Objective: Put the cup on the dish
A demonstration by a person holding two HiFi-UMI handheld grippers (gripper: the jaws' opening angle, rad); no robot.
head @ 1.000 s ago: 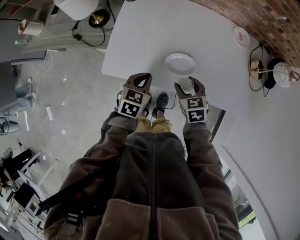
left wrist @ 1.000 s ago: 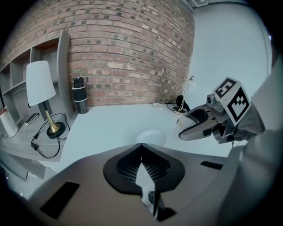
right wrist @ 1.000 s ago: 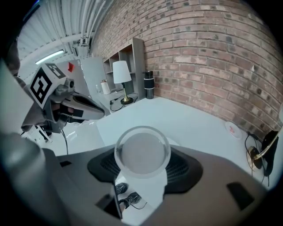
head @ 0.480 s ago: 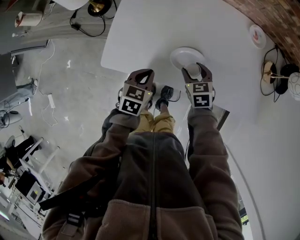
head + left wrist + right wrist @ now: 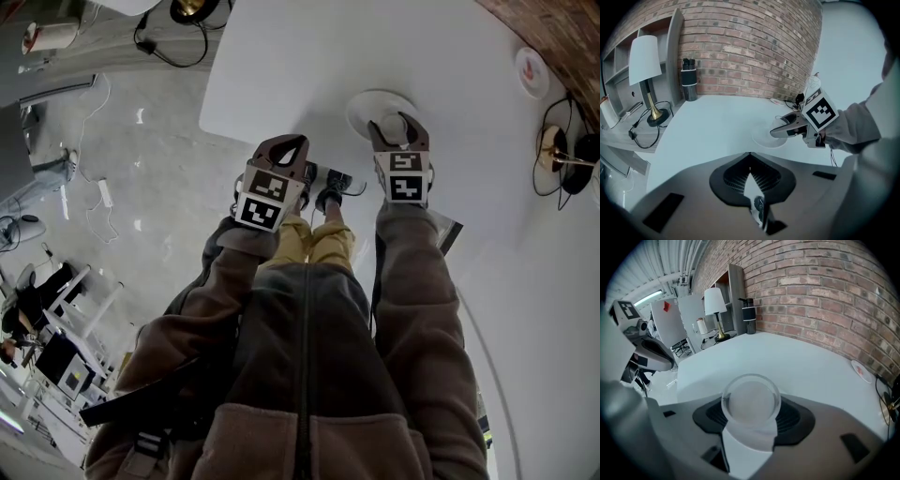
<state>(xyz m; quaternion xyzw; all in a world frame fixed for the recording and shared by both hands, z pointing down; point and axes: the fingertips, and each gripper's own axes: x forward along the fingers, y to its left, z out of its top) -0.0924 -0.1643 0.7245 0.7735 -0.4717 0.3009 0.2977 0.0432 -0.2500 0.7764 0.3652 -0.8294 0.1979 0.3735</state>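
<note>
Our right hand-held gripper (image 5: 750, 416) is clamped on the cup (image 5: 751, 398) — a clear, faintly frosted tumbler with a round open rim, pressed between ribbed pads. The right gripper view hides what lies below it. The head view places the cup over the white dish (image 5: 366, 101) on the white surface (image 5: 281, 66), and the left gripper view shows the dish flat beneath the jaws. Our left hand-held gripper (image 5: 285, 142) is pinched closed on nothing — near the surface's edge.
</note>
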